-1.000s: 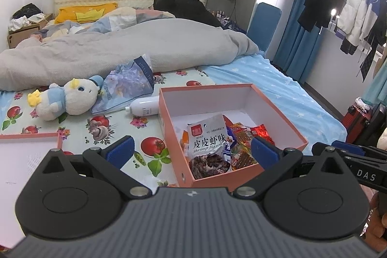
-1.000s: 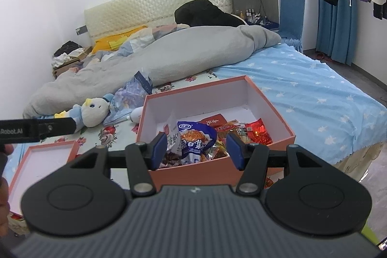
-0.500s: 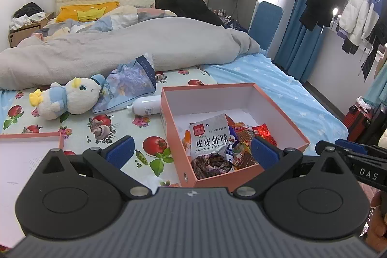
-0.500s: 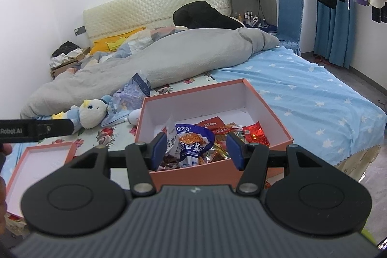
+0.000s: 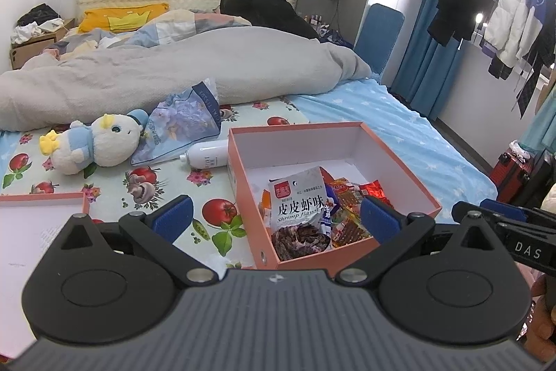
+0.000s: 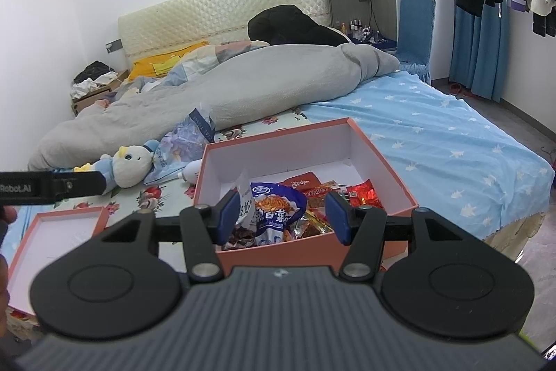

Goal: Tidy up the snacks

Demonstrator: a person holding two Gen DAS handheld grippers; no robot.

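Currently, both the left hand-held gripper and right hand-held gripper are held apart and empty, before the orange box where snack packets are piled.

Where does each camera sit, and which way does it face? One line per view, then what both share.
Left wrist: on the left claw, open, facing the orange box from its left; right claw's arm shows at right.
Right wrist: on the right claw, open, facing the box's near wall; left claw's arm at left.
Shared: box, plush duck, lid.
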